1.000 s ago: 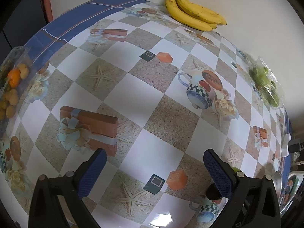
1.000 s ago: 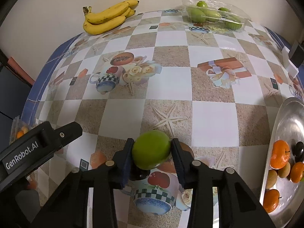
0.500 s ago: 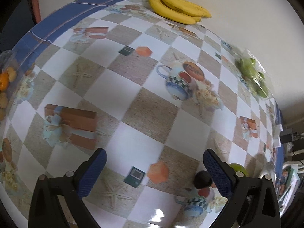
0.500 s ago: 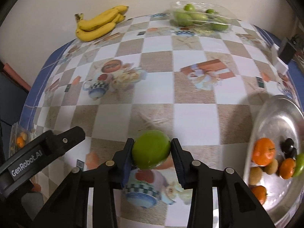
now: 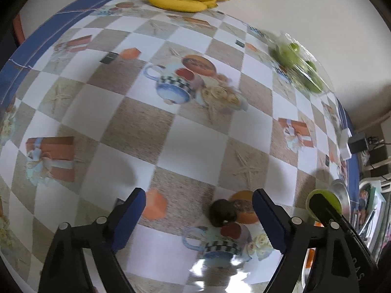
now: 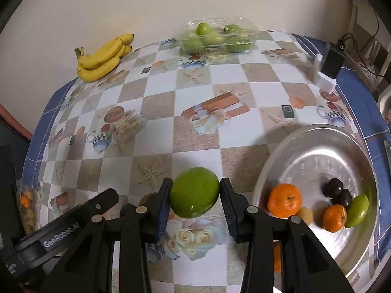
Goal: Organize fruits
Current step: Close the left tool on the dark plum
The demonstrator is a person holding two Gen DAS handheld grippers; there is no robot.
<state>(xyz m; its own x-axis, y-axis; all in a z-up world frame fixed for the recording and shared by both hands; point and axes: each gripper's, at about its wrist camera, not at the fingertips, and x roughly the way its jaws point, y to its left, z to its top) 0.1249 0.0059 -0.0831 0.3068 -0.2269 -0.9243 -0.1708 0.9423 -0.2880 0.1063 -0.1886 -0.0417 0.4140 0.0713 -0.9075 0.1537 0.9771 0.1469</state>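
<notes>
My right gripper (image 6: 195, 196) is shut on a green fruit (image 6: 194, 192) and holds it above the table, just left of a round metal tray (image 6: 317, 146). The tray holds two oranges (image 6: 284, 200), a green fruit (image 6: 357, 210), dark cherries (image 6: 336, 190) and a small brown fruit (image 6: 305, 214). My left gripper (image 5: 199, 216) is open and empty; a dark round fruit (image 5: 222, 212) lies on the table between its fingers. The held green fruit also shows at the right of the left wrist view (image 5: 323, 201).
A banana bunch (image 6: 103, 57) lies at the far edge by the wall. A clear plastic box of green fruits (image 6: 217, 37) stands at the back. A bag of small orange fruits (image 6: 27, 205) is at the left edge. A black and white charger (image 6: 328, 68) sits at the right edge.
My right gripper has carried the green fruit to the right, closer to the metal tray. My left gripper has moved forward and right, so the dark fruit now sits between its fingers.
</notes>
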